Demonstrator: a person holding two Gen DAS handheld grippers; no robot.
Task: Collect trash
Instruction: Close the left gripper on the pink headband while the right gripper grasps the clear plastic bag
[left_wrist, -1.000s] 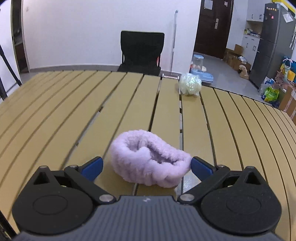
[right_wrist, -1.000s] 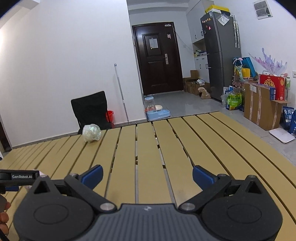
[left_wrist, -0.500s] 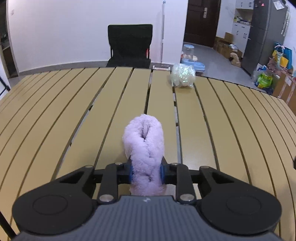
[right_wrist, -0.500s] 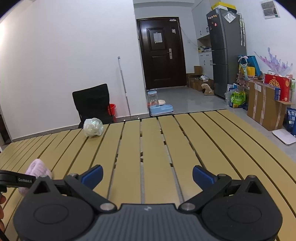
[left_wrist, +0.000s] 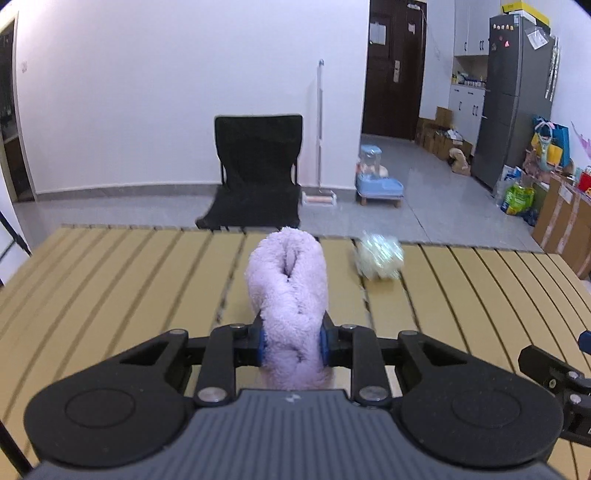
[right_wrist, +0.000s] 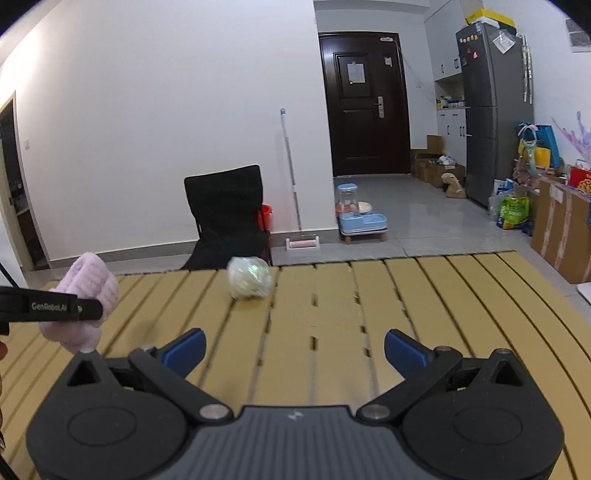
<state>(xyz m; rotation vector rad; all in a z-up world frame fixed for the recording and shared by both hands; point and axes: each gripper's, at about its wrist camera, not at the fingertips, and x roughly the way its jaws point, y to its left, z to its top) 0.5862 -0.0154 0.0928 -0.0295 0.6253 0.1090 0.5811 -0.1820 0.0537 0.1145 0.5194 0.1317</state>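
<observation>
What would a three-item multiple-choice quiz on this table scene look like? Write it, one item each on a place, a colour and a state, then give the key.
1. Where does the crumpled plastic ball lie?
A. on the slatted table, near its far edge
B. on the black chair
C. between the right gripper's fingers

2. What colour is the fluffy band in the left gripper?
A. green
B. pale purple
C. black

3. How does the right gripper stand?
A. shut on the plastic ball
B. shut on nothing
C. open, with nothing between its fingers

Key: 1 A, the ball rests on the slats just before the far edge. 2 B, both views show it pale lilac to pink. 3 C, its blue pads stand wide apart over bare slats.
</observation>
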